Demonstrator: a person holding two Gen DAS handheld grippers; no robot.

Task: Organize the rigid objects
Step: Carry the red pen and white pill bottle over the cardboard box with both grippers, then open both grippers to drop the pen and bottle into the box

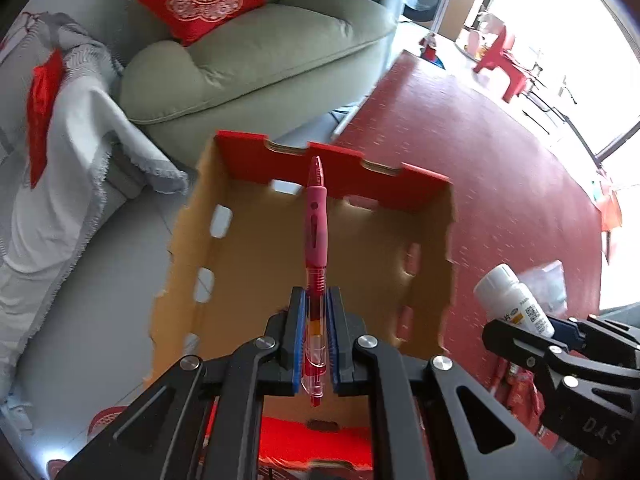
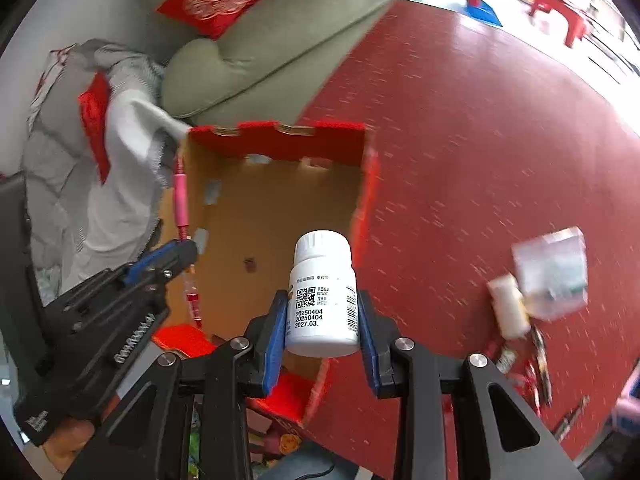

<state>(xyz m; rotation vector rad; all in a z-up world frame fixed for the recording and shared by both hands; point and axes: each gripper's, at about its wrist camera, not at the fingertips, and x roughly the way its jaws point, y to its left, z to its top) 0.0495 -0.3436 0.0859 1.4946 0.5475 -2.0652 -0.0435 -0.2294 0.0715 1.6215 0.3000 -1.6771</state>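
Note:
My left gripper [image 1: 316, 300] is shut on a pink and red pen [image 1: 316, 216], which points forward over the open cardboard box [image 1: 192, 240]. From the right wrist, the same pen [image 2: 181, 204] and left gripper [image 2: 176, 252] show at the box's left wall. My right gripper [image 2: 322, 300] is shut on a white pill bottle [image 2: 323, 296] with a QR label, held above the box's [image 2: 224, 208] right side. That bottle [image 1: 514, 300] and the right gripper [image 1: 532, 328] appear at the right of the left wrist view. The box holds nothing that I can see.
The box stands at the left edge of a red table [image 2: 480, 140]. A clear packet [image 2: 554, 276], a small white tube [image 2: 508, 306] and several small items lie on the table to the right. A green sofa [image 1: 260, 48] with a red cushion [image 1: 202, 0] and a white throw [image 1: 80, 152] sit beyond.

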